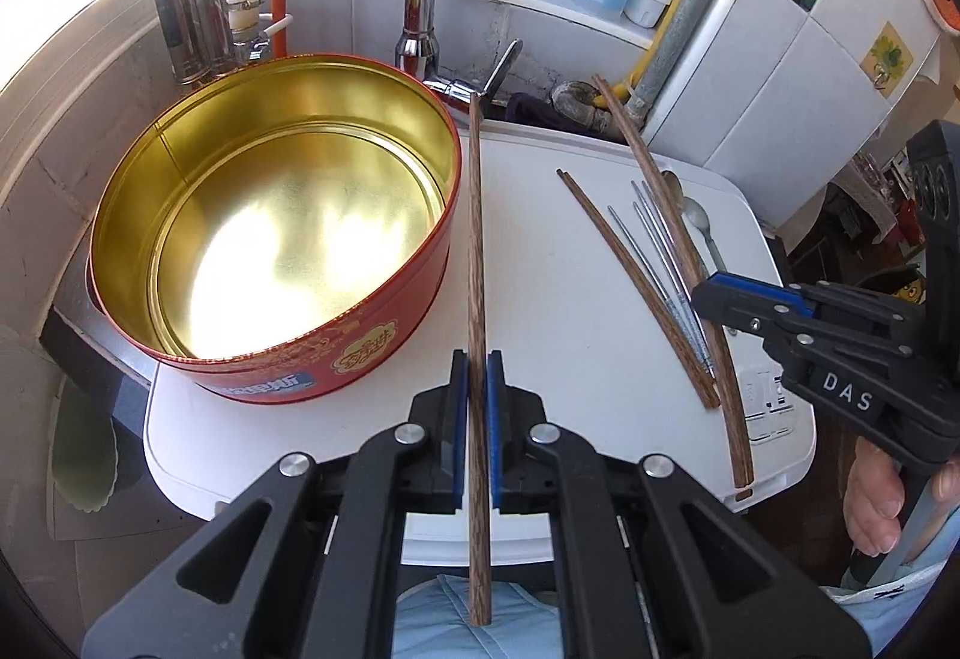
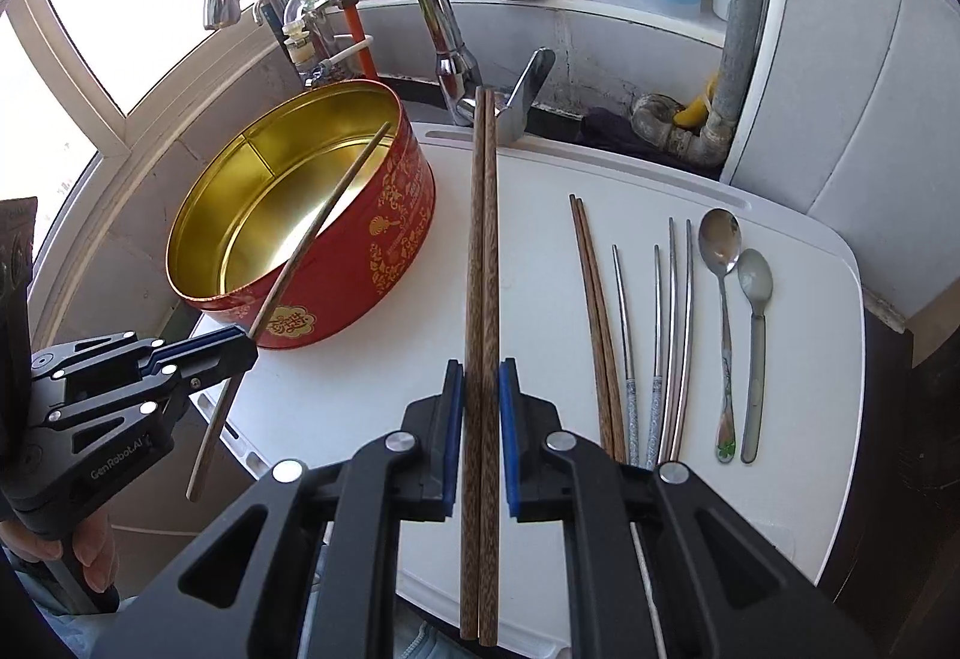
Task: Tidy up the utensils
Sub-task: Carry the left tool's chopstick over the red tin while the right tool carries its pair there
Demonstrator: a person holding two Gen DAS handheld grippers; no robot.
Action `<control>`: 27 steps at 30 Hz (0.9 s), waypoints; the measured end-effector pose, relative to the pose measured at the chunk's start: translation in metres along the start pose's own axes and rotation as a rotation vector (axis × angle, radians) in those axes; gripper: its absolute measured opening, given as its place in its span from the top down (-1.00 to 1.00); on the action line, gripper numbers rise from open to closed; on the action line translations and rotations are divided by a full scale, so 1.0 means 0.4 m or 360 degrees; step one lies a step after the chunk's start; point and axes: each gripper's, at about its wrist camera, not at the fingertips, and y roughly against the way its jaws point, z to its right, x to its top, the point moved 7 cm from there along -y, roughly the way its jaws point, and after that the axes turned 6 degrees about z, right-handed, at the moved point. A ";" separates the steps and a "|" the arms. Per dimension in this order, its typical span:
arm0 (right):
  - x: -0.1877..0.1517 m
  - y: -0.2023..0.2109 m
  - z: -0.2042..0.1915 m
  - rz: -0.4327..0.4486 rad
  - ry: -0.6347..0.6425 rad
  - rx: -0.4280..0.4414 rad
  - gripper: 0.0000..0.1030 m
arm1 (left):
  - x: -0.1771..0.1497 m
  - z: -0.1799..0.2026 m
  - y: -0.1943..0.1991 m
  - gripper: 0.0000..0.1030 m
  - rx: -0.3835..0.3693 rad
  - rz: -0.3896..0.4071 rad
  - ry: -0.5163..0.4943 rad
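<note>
1. A round red tin with a gold interior (image 2: 300, 215) stands empty at the far left of a white plastic board (image 2: 780, 359) beside the sink, its open mouth facing up.

2. The left gripper (image 1: 478, 407) is pinched on a single dark wooden chopstick (image 1: 477, 239). In the right wrist view, that stick's far end reaches over the tin's near rim.

3. The right gripper (image 2: 480, 413) is clamped on a pair of dark wooden chopsticks (image 2: 483, 239), held side by side with their long axis running near to far. The tin lies to their far left, well apart.

4. Judged from this, the left hand is nearer the tin and needs only a short move; the right must swing its pair leftward.

5. Resting at the right of the board: another wooden pair (image 2: 591, 311), four slim metal chopsticks (image 2: 660, 335), and two spoons (image 2: 729, 299), all roughly parallel.
</note>
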 end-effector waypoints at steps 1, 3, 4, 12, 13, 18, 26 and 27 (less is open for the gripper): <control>0.005 0.005 -0.011 0.0011 -0.0005 0.0003 0.75 | 0.002 -0.005 0.012 0.89 0.0007 0.0008 0.0005; 0.012 0.016 -0.032 0.0032 -0.0023 0.0007 0.75 | 0.006 -0.018 0.033 0.89 0.0005 0.0019 0.0007; 0.018 0.024 -0.041 0.0047 -0.0037 0.0012 0.75 | 0.009 -0.023 0.042 0.89 -0.0001 0.0030 0.0004; 0.076 0.057 -0.133 0.0168 -0.0114 -0.0099 0.75 | 0.074 -0.082 0.088 0.89 -0.0110 0.0164 -0.0118; 0.083 0.054 -0.151 0.0175 -0.0122 -0.0108 0.75 | 0.081 -0.100 0.089 0.89 -0.0126 0.0158 -0.0124; 0.123 0.022 -0.246 0.0200 -0.0146 -0.0159 0.75 | 0.127 -0.188 0.105 0.89 -0.0172 0.0183 -0.0178; 0.203 -0.054 -0.355 0.0216 -0.0162 -0.0246 0.75 | 0.190 -0.322 0.089 0.89 -0.0248 0.0218 -0.0226; 0.212 -0.065 -0.367 0.0209 -0.0163 -0.0252 0.75 | 0.196 -0.339 0.083 0.89 -0.0254 0.0214 -0.0224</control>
